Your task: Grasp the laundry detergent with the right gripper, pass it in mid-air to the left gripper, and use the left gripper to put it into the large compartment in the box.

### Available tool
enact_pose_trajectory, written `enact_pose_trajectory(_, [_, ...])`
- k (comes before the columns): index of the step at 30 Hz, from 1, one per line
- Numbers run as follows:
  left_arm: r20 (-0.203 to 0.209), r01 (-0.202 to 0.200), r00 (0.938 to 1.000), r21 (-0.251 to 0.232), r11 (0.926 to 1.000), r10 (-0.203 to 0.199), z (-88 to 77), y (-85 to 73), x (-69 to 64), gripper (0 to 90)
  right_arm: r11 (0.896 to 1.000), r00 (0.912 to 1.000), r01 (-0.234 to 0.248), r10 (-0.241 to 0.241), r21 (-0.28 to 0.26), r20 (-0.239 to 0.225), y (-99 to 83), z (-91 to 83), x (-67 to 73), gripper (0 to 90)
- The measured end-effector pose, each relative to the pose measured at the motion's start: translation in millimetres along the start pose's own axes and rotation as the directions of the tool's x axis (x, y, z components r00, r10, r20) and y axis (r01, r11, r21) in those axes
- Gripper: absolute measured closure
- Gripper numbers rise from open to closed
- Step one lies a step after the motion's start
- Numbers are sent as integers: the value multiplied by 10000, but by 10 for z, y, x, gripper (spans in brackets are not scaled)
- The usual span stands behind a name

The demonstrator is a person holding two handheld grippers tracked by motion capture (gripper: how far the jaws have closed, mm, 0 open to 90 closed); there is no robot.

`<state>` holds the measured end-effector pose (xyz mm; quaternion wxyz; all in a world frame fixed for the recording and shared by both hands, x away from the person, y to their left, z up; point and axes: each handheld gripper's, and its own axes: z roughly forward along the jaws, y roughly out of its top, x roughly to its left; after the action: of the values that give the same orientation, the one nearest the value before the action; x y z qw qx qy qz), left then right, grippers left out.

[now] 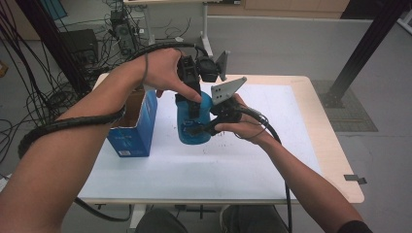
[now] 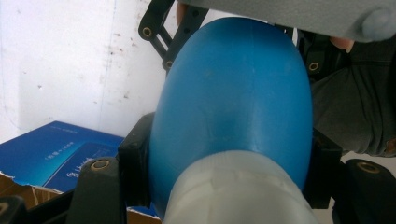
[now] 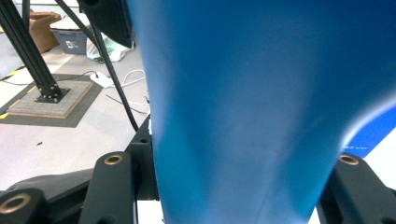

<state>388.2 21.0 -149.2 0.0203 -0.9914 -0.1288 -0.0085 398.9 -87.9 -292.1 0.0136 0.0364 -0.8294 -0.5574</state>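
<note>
A blue bottle [image 1: 194,121] stands upright on the white desk [image 1: 243,160], just right of an open blue box [image 1: 136,128]. The left gripper [image 1: 193,99] comes down on it from above, and its jaws are clamped on the bottle's upper part; in the left gripper view the pale cap [image 2: 238,191] sits low between those jaws, with the blue body [image 2: 233,93] swelling beyond it and the box [image 2: 60,154] lying off to the left. The right gripper [image 1: 201,127] comes in from the side, level with the desk, and its jaws are closed on the bottle's body; in the right gripper view the blue wall [image 3: 252,107] stands between the two black jaws, pressed on both sides. The bottle's base rests on the desk, near the middle. Both hands are wrapped round their grippers, with cables trailing back along the forearms.
</note>
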Motion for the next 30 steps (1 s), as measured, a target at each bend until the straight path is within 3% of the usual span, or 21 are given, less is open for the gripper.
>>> enact_pose_trajectory(14, [-143, -6, 9999, -35, 10000, 6, 22, 19, -8, 364, 10000, 10000, -16, 16, 30, 68, -15, -2, -6, 433])
enact_pose_trajectory(30, [37, 75, 10000, -103, 9999, -75, 61, 28, 1, 368, 9998, 10000, -63, 64, 209, -61, -37, 10, -12, 425])
